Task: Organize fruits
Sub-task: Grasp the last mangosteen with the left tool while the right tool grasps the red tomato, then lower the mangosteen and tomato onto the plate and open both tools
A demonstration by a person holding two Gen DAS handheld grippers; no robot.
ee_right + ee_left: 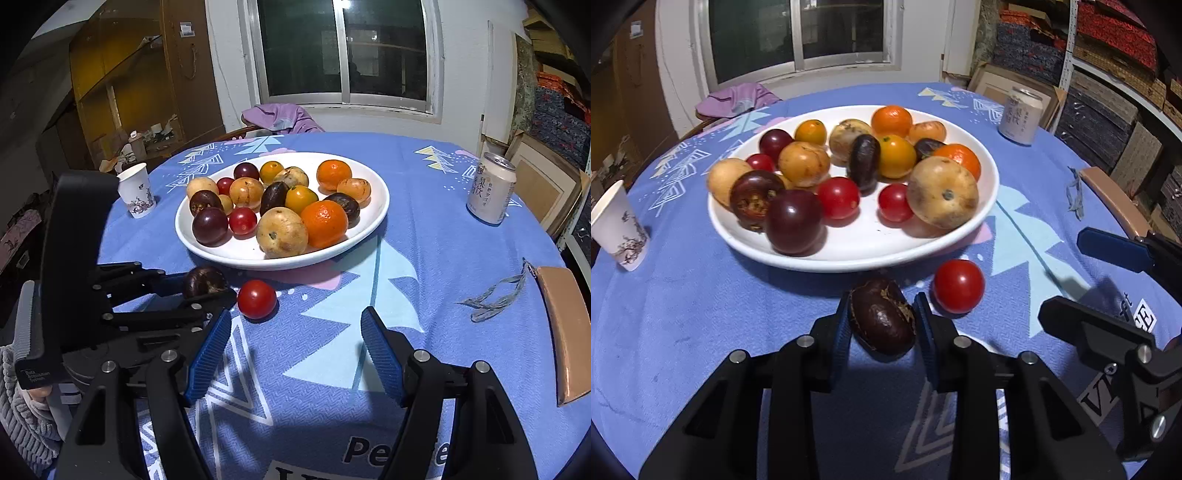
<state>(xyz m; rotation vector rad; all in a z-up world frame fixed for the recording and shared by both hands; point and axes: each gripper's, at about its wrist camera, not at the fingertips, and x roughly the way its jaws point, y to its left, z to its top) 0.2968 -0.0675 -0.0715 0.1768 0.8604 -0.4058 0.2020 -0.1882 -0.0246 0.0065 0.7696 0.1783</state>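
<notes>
Nearest, the left tool (882, 325) gripped a dark brown water chestnut (882, 321) between its blue pads (925, 328), low over the blue patterned cloth of the table (683, 314) and just short of the plate's near rim. Whether the chestnut touched the cloth could not be told. The right tool (295, 354) stood apart to the right with its jaws wide and nothing between them, over a pale tree print on the cloth. Just beside the held chestnut lay a red cherry tomato (958, 286) on the cloth, close to the left tool's right finger. Beyond both sat a white plate (857, 254) heaped with fruit: cherry tomatoes, dark purple plums, oranges, tan loquat-like fruits and more dark chestnuts. A large tan fruit (942, 192) rested against the plate's right rim. Left of the plate stood a paper cup (618, 225); far right, a pale drink can (1021, 114). A frayed strip of cloth (495, 295) lay near the right edge. Behind the table, a purple garment (737, 98) was draped under the window (798, 37).
</notes>
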